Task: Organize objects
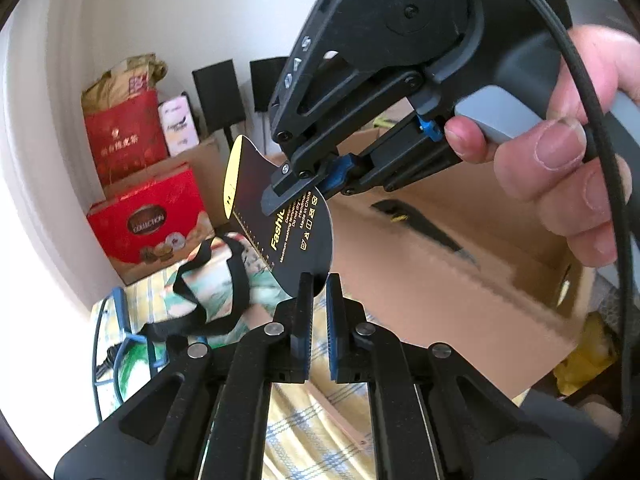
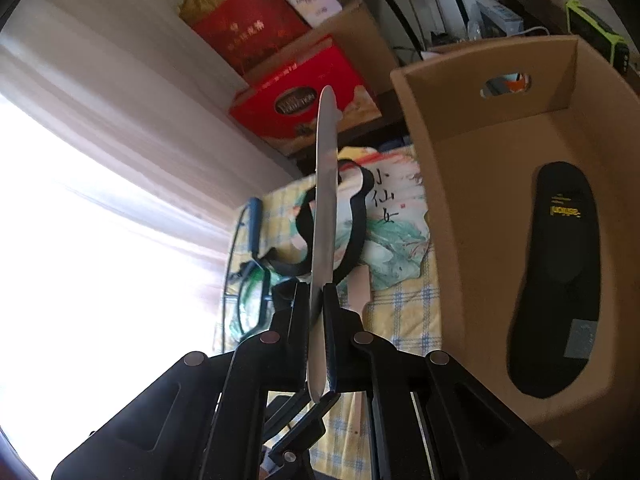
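Note:
A black insole (image 1: 280, 216) with yellow print hangs in the air, pinched by my right gripper (image 1: 296, 190), which comes in from the upper right. In the right wrist view the same insole (image 2: 322, 208) shows edge-on between the shut fingers of that gripper (image 2: 316, 304). My left gripper (image 1: 319, 300) sits just below the insole's lower edge, its jaws a narrow gap apart and holding nothing. A second black insole (image 2: 560, 280) lies flat inside the open cardboard box (image 2: 472, 184), to the right.
A bag with black straps (image 2: 360, 216) and a blue-handled item (image 2: 253, 220) lie on a yellow checked cloth (image 2: 404, 312). Red gift boxes (image 2: 296, 96) and cartons are stacked by the wall. The cardboard box's side (image 1: 440, 280) is close on the right.

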`<state>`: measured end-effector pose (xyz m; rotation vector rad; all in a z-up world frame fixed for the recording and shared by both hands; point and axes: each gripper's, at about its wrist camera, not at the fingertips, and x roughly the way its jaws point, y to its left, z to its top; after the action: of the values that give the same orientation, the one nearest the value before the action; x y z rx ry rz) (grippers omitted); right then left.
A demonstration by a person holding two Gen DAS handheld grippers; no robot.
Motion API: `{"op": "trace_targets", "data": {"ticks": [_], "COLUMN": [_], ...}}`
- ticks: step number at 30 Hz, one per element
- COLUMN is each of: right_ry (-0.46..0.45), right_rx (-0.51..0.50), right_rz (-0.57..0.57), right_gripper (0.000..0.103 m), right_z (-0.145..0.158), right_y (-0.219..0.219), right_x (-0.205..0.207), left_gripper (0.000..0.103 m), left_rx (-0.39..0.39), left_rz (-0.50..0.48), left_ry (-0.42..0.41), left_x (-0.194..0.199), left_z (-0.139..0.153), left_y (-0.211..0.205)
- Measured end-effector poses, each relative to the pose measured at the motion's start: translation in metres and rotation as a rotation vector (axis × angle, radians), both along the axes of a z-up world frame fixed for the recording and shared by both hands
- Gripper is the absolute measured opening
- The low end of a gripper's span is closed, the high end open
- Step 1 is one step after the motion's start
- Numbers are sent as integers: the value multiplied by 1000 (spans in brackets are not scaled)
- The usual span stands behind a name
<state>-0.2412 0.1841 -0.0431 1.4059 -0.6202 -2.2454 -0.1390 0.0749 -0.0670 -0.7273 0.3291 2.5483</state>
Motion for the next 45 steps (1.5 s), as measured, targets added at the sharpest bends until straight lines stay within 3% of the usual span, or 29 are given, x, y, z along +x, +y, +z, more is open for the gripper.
{"op": "trace_targets", "data": {"ticks": [10, 17, 23, 33, 39, 42, 45], "right_ry": [66, 79, 66, -21, -61, -61, -48], "right_rx": [-40, -42, -66, -75, -1, 71, 172], "right_rz": [-59, -130, -208, -308, -348, -357, -353], "right_gripper": [5, 5, 5, 4, 4, 5, 7], "right_z": [35, 45, 36, -8, -32, -37, -35], "right_y": [51, 97, 138, 198, 216, 219, 212], "right_x": [35, 62, 81, 91, 88, 88, 89], "left_gripper": [7, 8, 8, 9, 15, 23, 25], "left_rx": [68, 87, 54, -11, -22, -18, 6], "left_rz": [-106, -189, -252, -282, -278, -270, -261], "left_ry": [-16, -50, -83, -169, -207, -217, -232], "left_x": [17, 31, 37, 39, 36, 37, 35], "left_z": [30, 35, 28, -7, -14, -13, -9], "left_y": [34, 72, 113, 153, 145, 138, 130]}}
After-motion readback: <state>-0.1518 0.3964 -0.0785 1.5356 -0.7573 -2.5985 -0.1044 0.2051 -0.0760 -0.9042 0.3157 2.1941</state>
